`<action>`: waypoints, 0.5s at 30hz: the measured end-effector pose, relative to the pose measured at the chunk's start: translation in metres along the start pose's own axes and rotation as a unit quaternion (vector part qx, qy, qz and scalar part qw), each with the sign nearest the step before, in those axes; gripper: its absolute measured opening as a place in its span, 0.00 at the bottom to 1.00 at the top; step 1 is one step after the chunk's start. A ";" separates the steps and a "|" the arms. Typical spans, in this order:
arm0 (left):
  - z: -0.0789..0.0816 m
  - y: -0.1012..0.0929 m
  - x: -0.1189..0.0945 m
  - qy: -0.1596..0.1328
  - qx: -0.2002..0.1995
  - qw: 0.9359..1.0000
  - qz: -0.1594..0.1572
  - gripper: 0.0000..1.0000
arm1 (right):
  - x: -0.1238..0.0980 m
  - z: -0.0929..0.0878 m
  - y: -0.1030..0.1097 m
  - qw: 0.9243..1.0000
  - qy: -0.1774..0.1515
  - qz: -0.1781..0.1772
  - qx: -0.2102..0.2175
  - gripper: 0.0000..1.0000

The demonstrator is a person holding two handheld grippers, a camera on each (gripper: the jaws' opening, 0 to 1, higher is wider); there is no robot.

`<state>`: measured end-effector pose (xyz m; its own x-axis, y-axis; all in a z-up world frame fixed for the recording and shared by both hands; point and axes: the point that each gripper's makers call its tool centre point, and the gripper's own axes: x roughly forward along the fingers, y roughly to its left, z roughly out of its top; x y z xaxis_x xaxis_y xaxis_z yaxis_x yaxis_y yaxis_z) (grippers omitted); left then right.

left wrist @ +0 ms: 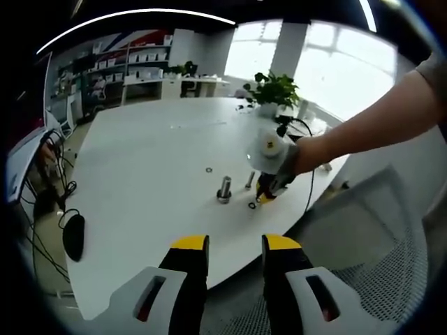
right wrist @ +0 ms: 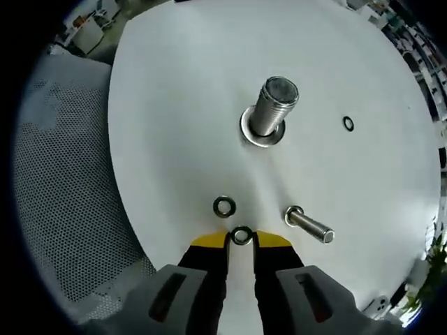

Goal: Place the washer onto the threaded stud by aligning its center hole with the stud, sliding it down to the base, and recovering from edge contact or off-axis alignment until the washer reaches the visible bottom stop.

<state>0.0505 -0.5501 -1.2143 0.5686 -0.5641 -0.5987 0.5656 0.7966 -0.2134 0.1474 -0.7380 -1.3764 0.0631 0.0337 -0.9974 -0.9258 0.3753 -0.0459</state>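
Right gripper: yellow-tipped jaws drawn narrow, pinching a small washer by its rim at the tips; it hangs low over the near edge of the desk.
Held washer: dark ring, centre hole visible, well apart from the stud.
Threaded stud: upright on a round base flange, at 12 o'clock from the right gripper, leaning slightly in this fisheye.
Second washer: flat on the desk, just beside the gripper tips at 11 o'clock.
Third washer: flat on the desk, at 3 o'clock of the stud.
Loose bolt: lying on its side, at 2 o'clock from the tips, near them.
Left gripper: jaws apart with a moderate gap, nothing between them, held back off the desk edge.
Left gripper view, far field: the right gripper and the person's hand at 1 o'clock beside the stud; potted plant at the desk's far edge; computer mouse at 9 o'clock.
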 end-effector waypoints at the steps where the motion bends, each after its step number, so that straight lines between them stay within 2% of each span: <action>1: 0.000 0.000 0.000 0.000 0.000 1.000 0.000 0.28 | 0.000 -0.001 0.001 1.000 0.001 0.006 0.008 0.14; 8: 0.000 0.000 0.000 0.000 0.000 1.000 0.000 0.28 | -0.001 -0.002 0.001 1.000 -0.013 0.006 0.011 0.14; 11: 0.001 0.000 0.000 -0.001 -0.001 1.000 -0.002 0.28 | -0.002 -0.002 0.002 0.999 -0.039 -0.007 0.034 0.14; 13: 0.001 0.000 0.000 -0.002 0.000 1.000 -0.002 0.28 | -0.003 -0.002 0.003 0.997 -0.062 -0.020 0.028 0.14; 15: 0.000 0.000 0.000 -0.002 -0.001 1.000 -0.002 0.28 | -0.003 -0.001 0.005 0.996 -0.082 -0.018 0.042 0.14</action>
<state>0.0506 -0.5507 -1.2140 0.5677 -0.5687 -0.5952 0.5667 0.7944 -0.2186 0.1423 -0.7376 -1.3739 0.1609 0.1669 -0.9727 -0.8881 0.4544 -0.0689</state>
